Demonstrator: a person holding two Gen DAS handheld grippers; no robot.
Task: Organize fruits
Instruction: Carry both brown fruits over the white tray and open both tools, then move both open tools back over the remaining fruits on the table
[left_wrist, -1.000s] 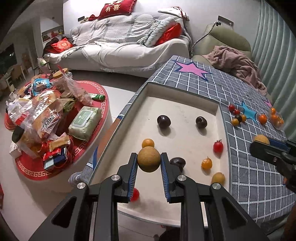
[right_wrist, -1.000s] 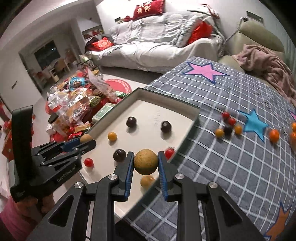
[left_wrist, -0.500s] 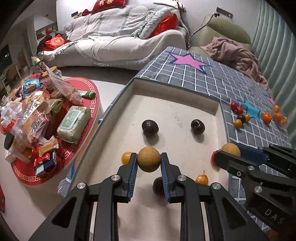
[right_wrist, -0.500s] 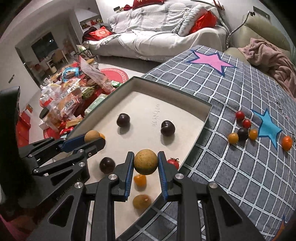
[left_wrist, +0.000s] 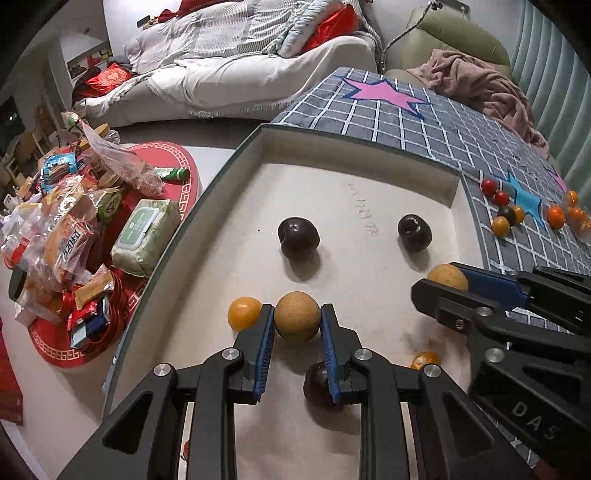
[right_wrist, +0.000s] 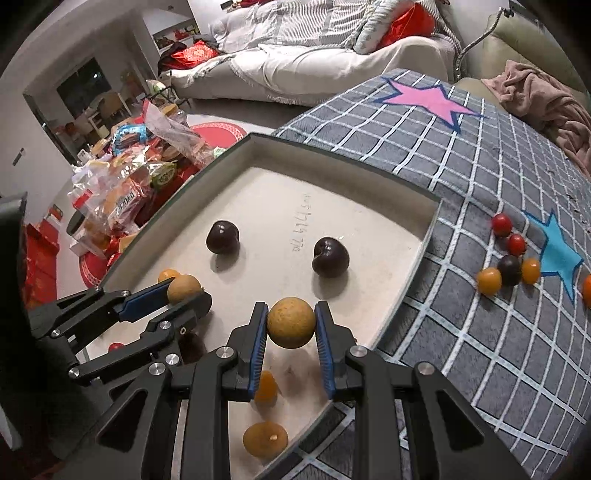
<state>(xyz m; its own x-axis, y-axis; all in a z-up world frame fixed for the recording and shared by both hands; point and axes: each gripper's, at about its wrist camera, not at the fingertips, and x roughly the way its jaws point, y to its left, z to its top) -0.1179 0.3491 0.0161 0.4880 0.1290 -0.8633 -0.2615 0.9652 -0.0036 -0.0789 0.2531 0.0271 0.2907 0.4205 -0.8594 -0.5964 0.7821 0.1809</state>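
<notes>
Pinching one tan fruit (left_wrist: 297, 316) each, both tools show "DAS", seemingly cut off.

We see a shallow cream tray (left_wrist: 236, 206) with a matt, faintly scuffed floor. It sits on a grey grid-checked woven cloth (right_wrist: 480, 332). The two dark plums (left_wrist: 298, 236) are smooth and glossy; the round tan fruit (left_wrist: 297, 321) looks dull and finely rough. Each black plastic gripper (right_wrist: 291, 343) is matt, with ribbed blue pads (right_wrist: 258, 354) and bright metal screws (left_wrist: 231, 353). The snack bags (left_wrist: 66, 236) are shiny crinkled plastic film.
</notes>
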